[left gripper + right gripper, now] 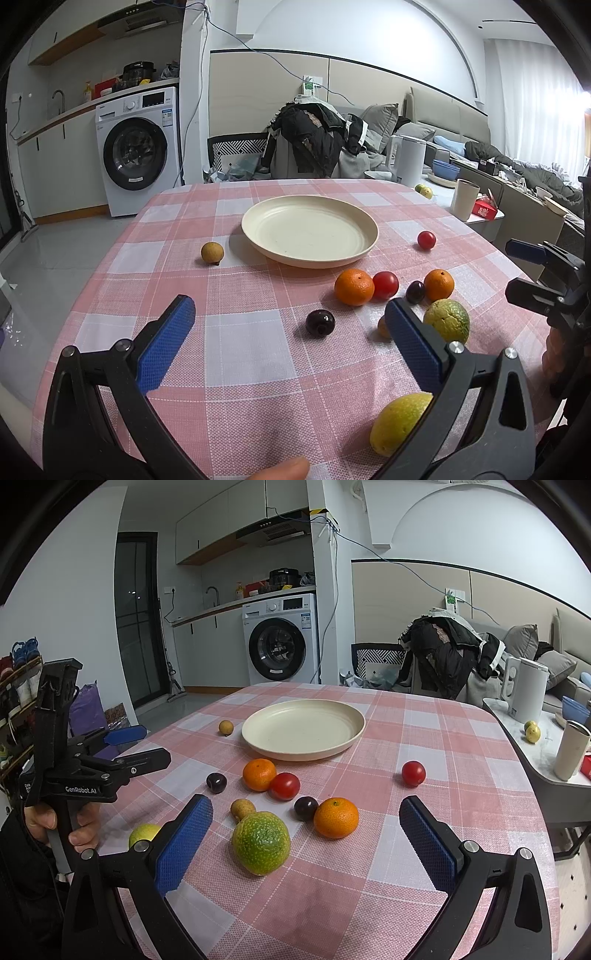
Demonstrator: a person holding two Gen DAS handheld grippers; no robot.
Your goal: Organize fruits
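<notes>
Fruit lies scattered over a pink-and-white checked tablecloth (258,354) in the left wrist view, where the left gripper (291,314) hovers with its blue-padded jaws spread wide and nothing between them. A cream plate (364,225) sits bare at 12 o'clock from the gripper; a tan longan (212,252) rests just off the plate's rim at 9 o'clock, apart from the rest. At 2 o'clock from the gripper a tangerine (354,286) touches a red tomato (385,284), with a dark plum (320,323) nearer the camera and a green-skinned orange (447,319) just beyond the gripper's right finger. A second tomato (426,239) sits alone at 4 o'clock from the plate. A yellow-green lemon (399,421) lies at 5 o'clock, partly hidden by the gripper frame. In the right wrist view, the right gripper (306,812) is likewise held wide open, empty, above the cluster: the green-skinned orange (261,842) lies between its fingers, a second tangerine (336,817) beside it at 2 o'clock with a second plum (305,808) touching that tangerine. The plate (255,746) lies at 12 o'clock, empty. At 9 o'clock a hand (55,819) grips the handle of the left gripper (147,746), its jaws parted.
</notes>
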